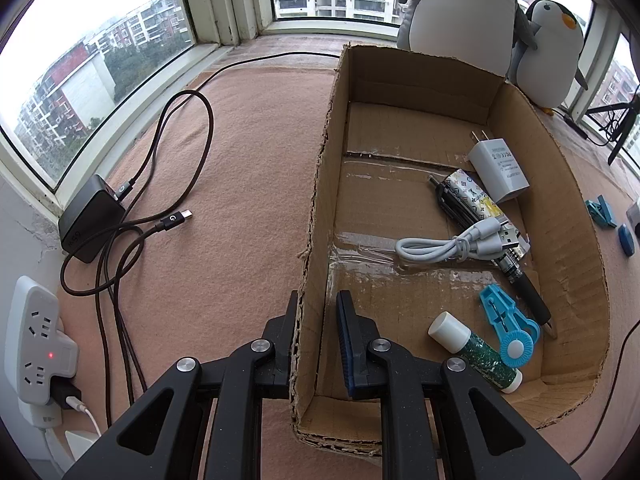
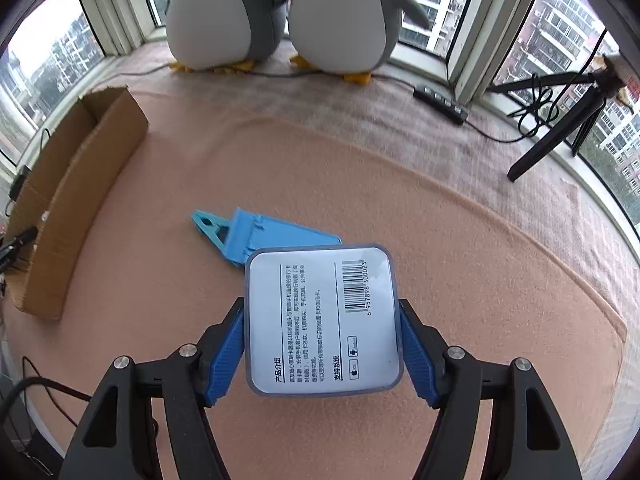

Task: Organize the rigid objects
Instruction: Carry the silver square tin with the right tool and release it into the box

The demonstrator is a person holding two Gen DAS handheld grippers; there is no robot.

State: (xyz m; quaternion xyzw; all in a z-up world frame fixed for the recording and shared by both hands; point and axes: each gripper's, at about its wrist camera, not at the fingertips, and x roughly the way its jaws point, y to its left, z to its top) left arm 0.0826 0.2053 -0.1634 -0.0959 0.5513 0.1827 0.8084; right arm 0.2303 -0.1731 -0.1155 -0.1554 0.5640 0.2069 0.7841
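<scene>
The clear plastic case (image 2: 323,319) with the barcode label sits right between the blue pads of the right tool (image 2: 322,346), clamped on both sides, label facing the camera. Just past it on the peach cloth (image 2: 440,216) lies a blue clip (image 2: 256,240), partly hidden behind the case's far edge. Further left is the cardboard box (image 2: 76,184), and nothing else lies on the cloth between case and box.

Over on the other side, the left tool (image 1: 316,344) is pinched tight on the box's near left wall (image 1: 316,216). Inside the box: white charger (image 1: 498,168), white USB cable (image 1: 452,246), a dark pen-like stick (image 1: 524,288), blue plastic gadget (image 1: 508,326) and a glue stick (image 1: 472,350), all crowded toward the right side. Left of the box are a black adapter (image 1: 90,220) with its cable and a power strip (image 1: 36,340). Two plush penguins (image 2: 276,12) stand at the far window.
</scene>
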